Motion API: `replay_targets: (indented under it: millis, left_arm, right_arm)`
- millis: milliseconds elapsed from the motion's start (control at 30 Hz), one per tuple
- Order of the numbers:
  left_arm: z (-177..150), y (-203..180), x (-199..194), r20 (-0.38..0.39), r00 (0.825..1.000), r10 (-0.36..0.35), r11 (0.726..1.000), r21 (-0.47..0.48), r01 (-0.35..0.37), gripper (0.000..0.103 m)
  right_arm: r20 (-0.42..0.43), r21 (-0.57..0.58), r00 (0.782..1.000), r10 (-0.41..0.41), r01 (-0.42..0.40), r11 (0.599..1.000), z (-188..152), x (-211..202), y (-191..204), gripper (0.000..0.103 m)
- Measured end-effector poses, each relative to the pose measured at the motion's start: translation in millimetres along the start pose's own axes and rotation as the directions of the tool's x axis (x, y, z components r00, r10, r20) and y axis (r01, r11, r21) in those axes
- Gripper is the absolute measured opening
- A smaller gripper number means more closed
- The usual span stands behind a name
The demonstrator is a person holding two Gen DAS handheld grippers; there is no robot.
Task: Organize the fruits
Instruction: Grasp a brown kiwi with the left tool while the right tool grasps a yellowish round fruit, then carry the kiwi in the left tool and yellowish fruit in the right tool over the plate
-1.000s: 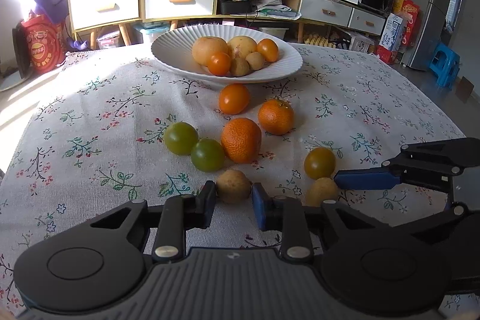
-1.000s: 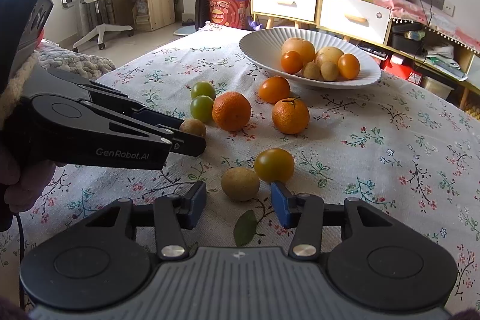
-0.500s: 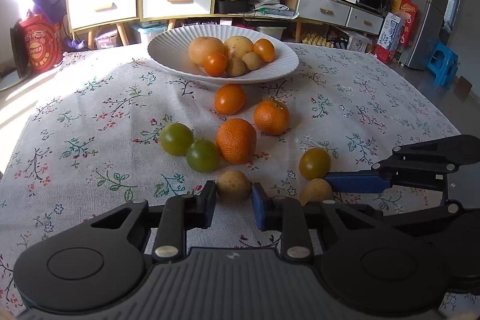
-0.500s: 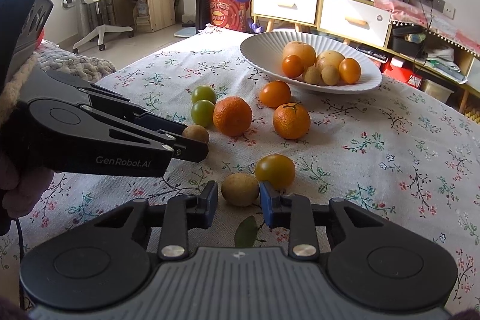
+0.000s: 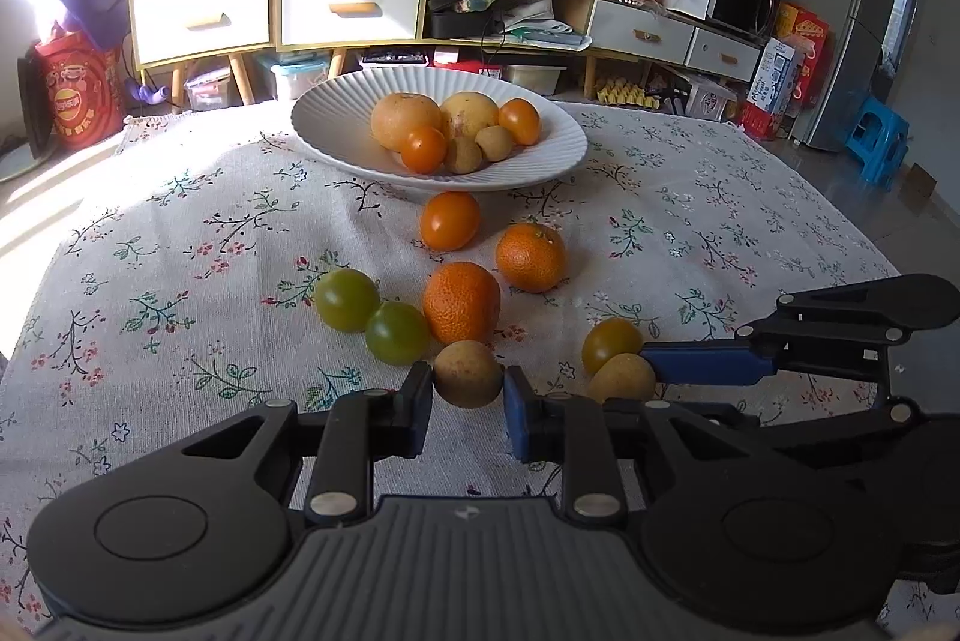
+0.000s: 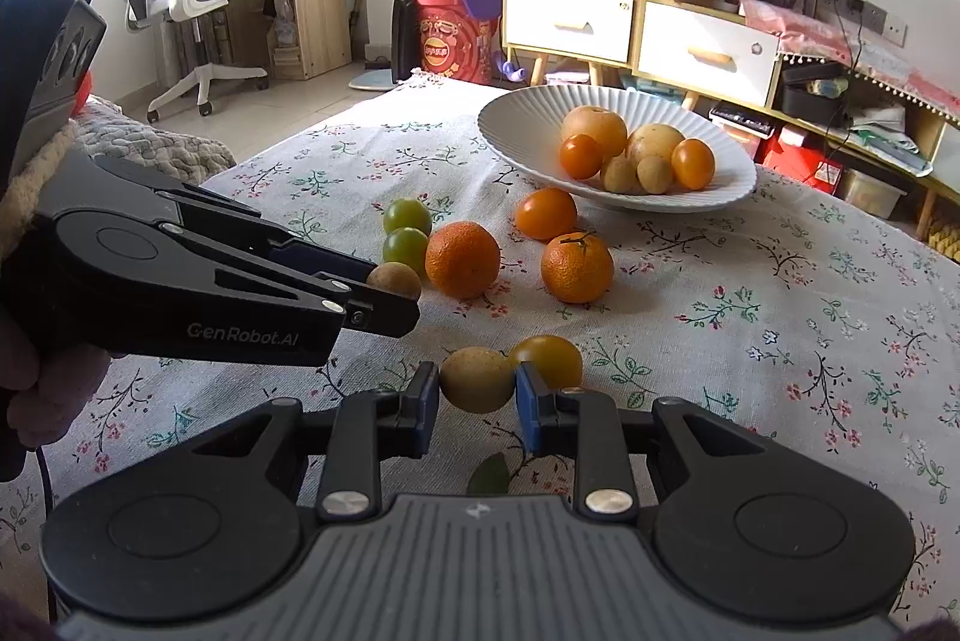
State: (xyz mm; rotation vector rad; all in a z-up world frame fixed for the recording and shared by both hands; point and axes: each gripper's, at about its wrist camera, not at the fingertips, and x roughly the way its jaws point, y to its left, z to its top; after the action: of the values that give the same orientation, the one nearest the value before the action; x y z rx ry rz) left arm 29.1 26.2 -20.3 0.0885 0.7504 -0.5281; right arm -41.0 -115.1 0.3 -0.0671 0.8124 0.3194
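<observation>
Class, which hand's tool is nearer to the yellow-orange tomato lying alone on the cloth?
Right. The right tool grips a small tan fruit touching that yellow-orange tomato; the left tool holds another tan fruit farther away.

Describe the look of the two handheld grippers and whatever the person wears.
Both the left gripper and the right gripper are black plastic with blue finger pads, ribbed grey bases, round side discs and silver rivets. The left one is marked "GenRobot.AI". A fleecy beige cuff shows; a dark cable hangs below.
</observation>
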Motion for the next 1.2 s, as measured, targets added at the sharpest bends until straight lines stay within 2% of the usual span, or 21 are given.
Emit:
replay_targets:
  millis: [300,533,1200]
  left_arm:
    - [15,-3,-3,0.006,1.000,-0.002,1.000,-0.016,0.002,0.010]
    - [28,-7,-3,0.020,1.000,-0.007,1.000,-0.026,0.008,0.010]
    - [64,-4,18,0.022,1.000,-0.020,0.995,-0.101,0.022,0.010]
  right_arm:
    - [0.048,0.047,0.998,-0.044,0.042,0.998,16,-8,-19,0.025]
    - [0.007,0.099,0.995,-0.096,0.095,0.990,26,-3,-36,0.025]
    - [0.010,0.243,0.995,-0.102,0.096,0.965,61,15,-80,0.025]
